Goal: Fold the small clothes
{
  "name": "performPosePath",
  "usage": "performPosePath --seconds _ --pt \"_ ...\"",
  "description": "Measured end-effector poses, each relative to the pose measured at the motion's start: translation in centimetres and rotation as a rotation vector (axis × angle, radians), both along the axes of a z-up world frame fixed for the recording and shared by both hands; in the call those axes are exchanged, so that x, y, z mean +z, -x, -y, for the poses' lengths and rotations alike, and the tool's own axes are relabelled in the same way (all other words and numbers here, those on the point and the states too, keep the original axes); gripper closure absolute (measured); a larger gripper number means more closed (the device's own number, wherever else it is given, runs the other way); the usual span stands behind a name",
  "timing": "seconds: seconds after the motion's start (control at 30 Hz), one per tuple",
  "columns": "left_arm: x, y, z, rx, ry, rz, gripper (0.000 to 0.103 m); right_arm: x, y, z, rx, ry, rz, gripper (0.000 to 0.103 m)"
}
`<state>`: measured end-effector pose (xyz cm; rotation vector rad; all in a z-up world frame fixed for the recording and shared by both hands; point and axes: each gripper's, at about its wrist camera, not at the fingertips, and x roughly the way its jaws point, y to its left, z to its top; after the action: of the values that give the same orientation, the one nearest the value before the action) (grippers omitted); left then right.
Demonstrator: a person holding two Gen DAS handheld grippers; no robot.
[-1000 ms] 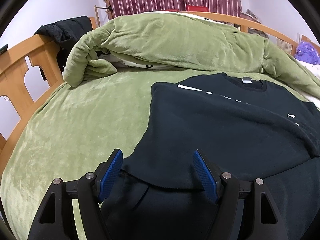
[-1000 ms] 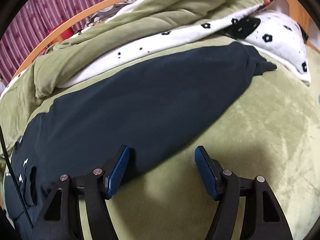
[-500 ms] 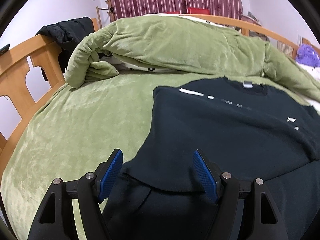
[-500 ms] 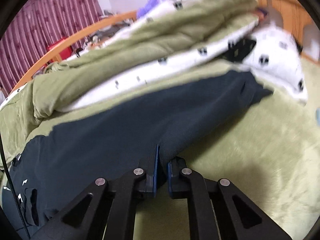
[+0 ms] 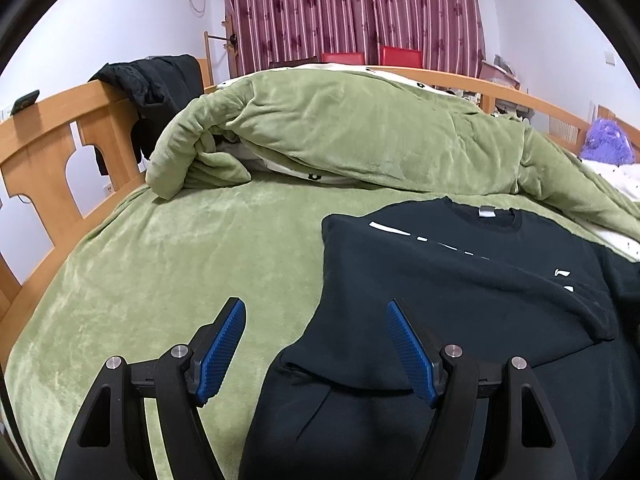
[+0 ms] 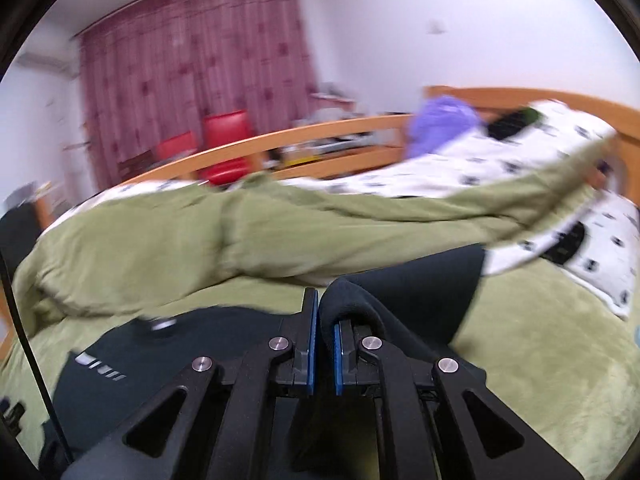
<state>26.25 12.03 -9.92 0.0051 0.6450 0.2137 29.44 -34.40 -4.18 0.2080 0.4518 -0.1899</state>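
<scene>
One dark sweatshirt [image 5: 460,292] lies on one green bed cover [image 5: 168,280]; two grippers are in view, one per camera.

Left gripper [image 5: 316,344]: jaws wide apart, nothing between the blue pads [image 5: 222,346]. It hovers over the sweatshirt's lower left edge; the right pad sits above dark fabric, the left pad above bare green cover. A folded sleeve layer crosses the garment's front, with white print marks and a white neck label [image 5: 487,211] visible near the collar.

Right gripper [image 6: 322,344]: jaws nearly closed, pinching a fold of the sweatshirt [image 6: 400,292], which bulges up over the fingertips and is raised off the cover. This view is motion-blurred; fine detail cannot be read.

Other items counted: one bunched green quilt [image 5: 340,136] with a white flower-print underside, lying along the far side of the bed just behind the garment's collar; one wooden bed frame [image 5: 52,140] rail at left with one black garment [image 5: 160,84] draped over it; two red chairs [image 6: 224,136] before one maroon curtain [image 5: 352,8]; one purple plush object [image 6: 440,120] near the far rail.

Open room: the bare cover stretches left of the sweatshirt to the frame rail, and right of the raised fold in the right wrist view.
</scene>
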Motion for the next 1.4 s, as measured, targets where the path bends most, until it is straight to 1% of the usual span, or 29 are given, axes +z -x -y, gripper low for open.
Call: performPosePath --seconds 0.07,0.13,0.17,0.27,0.37,0.5,0.57,0.6,0.63,0.67,0.7,0.73,0.77,0.8,0.83,0.9,0.93,0.97,1.0,1.13,1.17,1.23,1.3,1.4 --pt "0.0 0.2 -0.5 0.000 0.015 -0.001 0.032 -0.4 -0.8 -4.1 0.060 0.000 -0.030 0.097" --pt "0.1 0.3 -1.1 0.005 0.023 0.001 0.032 -1.6 -1.8 -7.9 0.108 0.004 -0.069 0.097" --pt "0.1 0.3 -1.4 0.008 0.027 0.001 0.032 -2.4 -2.4 -10.0 0.131 0.015 -0.092 0.097" --pt "0.1 0.5 -2.4 0.017 0.050 0.001 0.032 -4.8 -3.8 -14.2 0.180 0.040 -0.149 0.097" --pt "0.1 0.5 -3.1 0.028 0.072 -0.001 0.032 -7.7 -4.7 -16.8 0.234 0.042 -0.209 0.097" --pt "0.3 0.4 -3.6 0.034 0.093 0.003 0.032 -11.3 -4.7 -19.6 0.279 0.083 -0.282 0.097" --pt "0.3 0.5 -3.6 0.036 0.094 0.005 0.032 -12.9 -4.7 -20.4 0.318 0.075 -0.342 0.093" --pt "0.3 0.5 -3.6 0.035 0.094 0.004 0.032 -13.5 -4.8 -20.7 0.335 0.082 -0.375 0.089" --pt "0.3 0.5 -3.7 0.035 0.095 0.004 0.032 -13.8 -4.6 -21.0 0.351 0.091 -0.393 0.086" --pt "0.3 0.5 -3.7 0.034 0.096 0.004 0.032 -13.6 -4.4 -21.0 0.361 0.096 -0.385 0.085" --pt "0.2 0.4 -3.7 0.033 0.099 0.002 0.032 -13.2 -4.1 -20.9 0.366 0.098 -0.375 0.082" --pt "0.2 0.4 -3.6 0.032 0.097 0.002 0.032 -12.6 -3.7 -20.8 0.382 0.092 -0.356 0.075" --pt "0.2 0.4 -3.4 0.032 0.096 0.001 0.032 -11.7 -3.3 -20.6 0.408 0.076 -0.337 0.070" --pt "0.1 0.4 -3.3 0.032 0.092 0.000 0.032 -10.7 -2.6 -20.3 0.433 0.059 -0.309 0.062" --pt "0.1 0.4 -3.1 0.033 0.086 -0.003 0.032 -9.8 -2.0 -19.9 0.446 0.053 -0.276 0.057" --pt "-0.1 0.3 -2.9 0.031 0.078 -0.008 0.032 -7.7 -0.7 -18.6 0.429 0.071 -0.195 0.053" --pt "-0.2 0.3 -2.7 0.031 0.076 -0.009 0.032 -7.0 -0.2 -18.0 0.412 0.082 -0.170 0.050" --pt "-0.2 0.4 -2.6 0.030 0.073 -0.009 0.032 -6.3 0.1 -16.7 0.377 0.095 -0.146 0.049" --pt "-0.3 0.4 -2.5 0.029 0.071 -0.010 0.032 -6.1 0.1 -15.7 0.351 0.098 -0.140 0.049" --pt "-0.5 0.4 -2.4 0.029 0.071 -0.012 0.032 -6.6 -0.6 -9.8 0.212 0.073 -0.169 0.049" --pt "-0.6 0.4 -2.4 0.028 0.075 -0.015 0.032 -7.2 -0.9 -7.8 0.165 0.060 -0.193 0.049" --pt "-0.9 0.2 -2.4 0.027 0.088 -0.023 0.032 -8.3 -1.4 -4.8 0.108 0.031 -0.228 0.049" --pt "-1.4 0.0 -2.3 0.024 0.099 -0.033 0.032 -9.5 -1.8 -2.4 0.065 0.003 -0.255 0.045" --pt "-2.2 -0.5 -2.0 0.021 0.105 -0.054 0.032 -11.6 -2.2 0.6 0.028 -0.056 -0.296 0.044"
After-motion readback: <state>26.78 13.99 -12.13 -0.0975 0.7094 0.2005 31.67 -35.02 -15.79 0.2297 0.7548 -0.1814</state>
